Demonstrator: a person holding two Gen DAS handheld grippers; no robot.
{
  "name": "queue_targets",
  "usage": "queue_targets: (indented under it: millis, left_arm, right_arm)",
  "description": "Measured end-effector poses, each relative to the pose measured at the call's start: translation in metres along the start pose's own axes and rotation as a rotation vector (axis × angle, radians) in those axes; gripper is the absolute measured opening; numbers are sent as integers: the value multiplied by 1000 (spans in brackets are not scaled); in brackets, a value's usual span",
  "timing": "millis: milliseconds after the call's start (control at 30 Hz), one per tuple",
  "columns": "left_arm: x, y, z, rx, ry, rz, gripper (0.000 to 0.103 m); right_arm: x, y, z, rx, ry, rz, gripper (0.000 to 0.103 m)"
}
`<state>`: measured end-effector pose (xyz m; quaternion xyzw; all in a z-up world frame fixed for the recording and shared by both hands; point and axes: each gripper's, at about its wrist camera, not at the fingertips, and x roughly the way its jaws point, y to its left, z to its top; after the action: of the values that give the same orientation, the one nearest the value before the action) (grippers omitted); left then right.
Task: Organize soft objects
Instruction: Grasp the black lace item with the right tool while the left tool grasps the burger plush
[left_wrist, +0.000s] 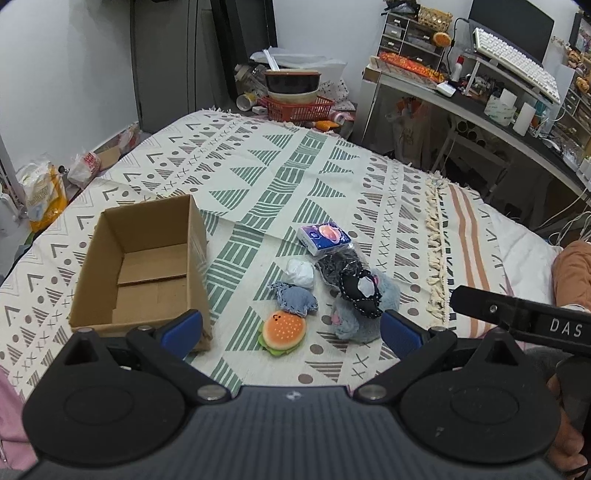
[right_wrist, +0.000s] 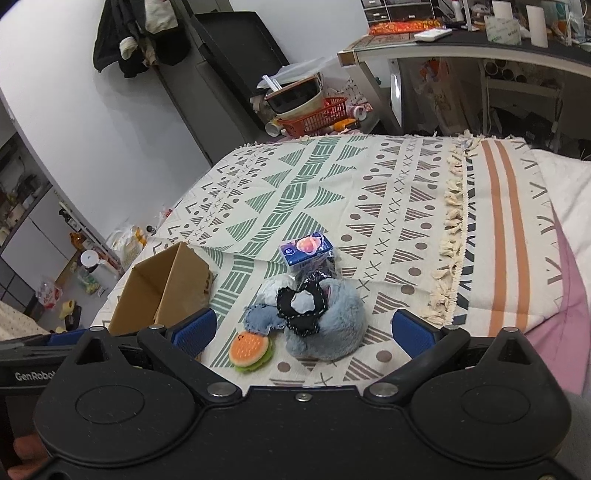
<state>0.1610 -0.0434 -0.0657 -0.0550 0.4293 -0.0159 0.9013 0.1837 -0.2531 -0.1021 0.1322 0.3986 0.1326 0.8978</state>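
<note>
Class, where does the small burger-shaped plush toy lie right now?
In both wrist views the burger-shaped plush toy lies on the patterned blanket, nearest the camera in the pile, between the open cardboard box and the grey-blue furry plush.

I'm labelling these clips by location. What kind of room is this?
Most likely a lived-in bedroom that doubles as a study: the work happens on a bed under a patterned blanket, a cluttered desk with a keyboard stands beside it, and clothes hang on the wall.
</note>
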Motion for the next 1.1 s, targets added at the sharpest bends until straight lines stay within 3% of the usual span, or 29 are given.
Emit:
queue_targets:
  millis: [233,333,500,733,1100]
  left_arm:
    - [38,6,10,-15,55,18,99]
    - [53,9,16,-20,80,25,99]
    - [81,13,21,-26,130,35,95]
    - [114,21,9,-66,197,-3,90]
    - [147,21,-9,-35,225,26,90]
  right_arm:
    - [30,-9,9,22,-10,37,96]
    - [49,-13,7,35,24,75,94]
    - [71,-17,5,53,60,63,91]
    - [89,-24,6,83,89,74,89]
    - [121,-8,5,35,125,81,85]
